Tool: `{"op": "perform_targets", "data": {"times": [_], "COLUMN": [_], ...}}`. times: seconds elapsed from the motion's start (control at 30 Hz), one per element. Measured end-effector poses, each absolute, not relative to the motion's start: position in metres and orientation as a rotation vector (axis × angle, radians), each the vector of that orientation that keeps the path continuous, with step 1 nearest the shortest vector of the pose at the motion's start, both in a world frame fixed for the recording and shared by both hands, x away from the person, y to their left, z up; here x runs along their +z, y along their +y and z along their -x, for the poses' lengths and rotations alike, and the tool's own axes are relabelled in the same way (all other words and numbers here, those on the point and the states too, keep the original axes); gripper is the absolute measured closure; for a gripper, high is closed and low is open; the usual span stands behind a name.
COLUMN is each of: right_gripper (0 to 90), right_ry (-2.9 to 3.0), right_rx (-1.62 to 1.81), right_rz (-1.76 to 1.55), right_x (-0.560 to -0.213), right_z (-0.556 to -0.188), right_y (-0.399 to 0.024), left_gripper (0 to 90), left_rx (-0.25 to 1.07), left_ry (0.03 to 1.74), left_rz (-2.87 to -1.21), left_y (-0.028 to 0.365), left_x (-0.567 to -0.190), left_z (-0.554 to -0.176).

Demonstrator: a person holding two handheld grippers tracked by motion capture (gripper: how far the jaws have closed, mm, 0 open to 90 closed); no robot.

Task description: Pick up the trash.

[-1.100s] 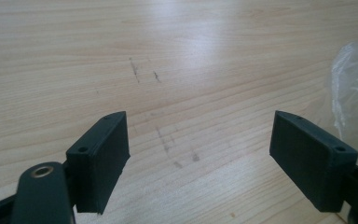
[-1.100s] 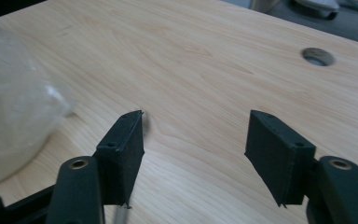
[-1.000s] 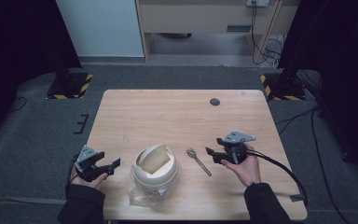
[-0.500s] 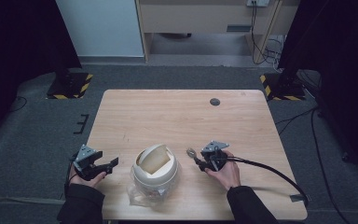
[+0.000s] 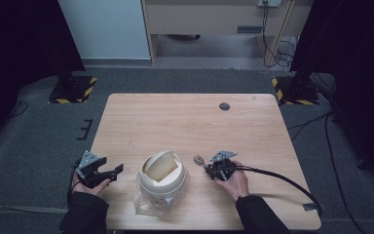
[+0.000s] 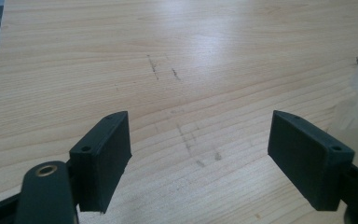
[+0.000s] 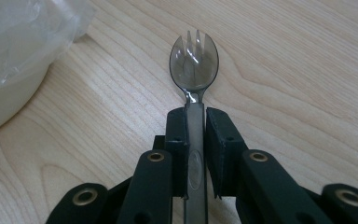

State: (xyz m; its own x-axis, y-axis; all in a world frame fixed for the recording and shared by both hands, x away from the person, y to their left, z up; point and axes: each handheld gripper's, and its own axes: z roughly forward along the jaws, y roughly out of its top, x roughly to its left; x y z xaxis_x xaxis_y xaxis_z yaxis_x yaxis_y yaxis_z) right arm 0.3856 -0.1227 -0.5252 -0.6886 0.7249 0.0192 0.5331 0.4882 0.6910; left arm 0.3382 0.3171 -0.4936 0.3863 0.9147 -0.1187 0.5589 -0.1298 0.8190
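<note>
- The right gripper (image 7: pixel 195 122), at the bottom centre of its own view, has its jaws clamped on the handle of a clear plastic spork (image 7: pixel 194 63); the spork's head points up the frame past the jaw tips, apparently lying on or just above the wood; in the high view this gripper (image 5: pixel 209 168) sits right of centre near the bottom edge.
- The left gripper (image 6: pixel 198 154) has its jaws spread wide with nothing between them but scuffed tabletop; in the high view it (image 5: pixel 111 171) rests at the lower left, at the table's edge.
- Outward from the spork: a white bowl (image 5: pixel 162 176) with a tilted lid, standing on crinkled clear plastic wrap (image 5: pixel 143 202), lies just left of it in the high view.
- The wooden table (image 5: pixel 185 122) is otherwise bare apart from a small dark disc (image 5: pixel 224 106) toward the upper right.
- The step looks like lifting the spork; I would keep the grip square on the thin handle and raise it straight, since such slick plastic could twist or slip between the pads; steer clear of the wrap.
</note>
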Motion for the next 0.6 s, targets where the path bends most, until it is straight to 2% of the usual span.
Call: {"op": "perform_targets", "data": {"times": [0.2, 0.6], "right_gripper": [80.0, 80.0], "right_ry": [2.430, 2.102], "right_rx": [1.035, 1.403], "right_rz": [-1.068, -1.055], "right_x": [-0.519, -0.444], "right_z": [-0.387, -0.383], "right_y": [-0.125, -0.171], "left_gripper": [20.7, 20.7], "left_rx": [0.545, 0.556], "left_ry": [1.278, 1.254], "left_rz": [-1.789, -1.770], "left_y": [0.317, 0.315], "left_x": [-0.492, -0.488], "left_z": [-0.338, -0.336]}}
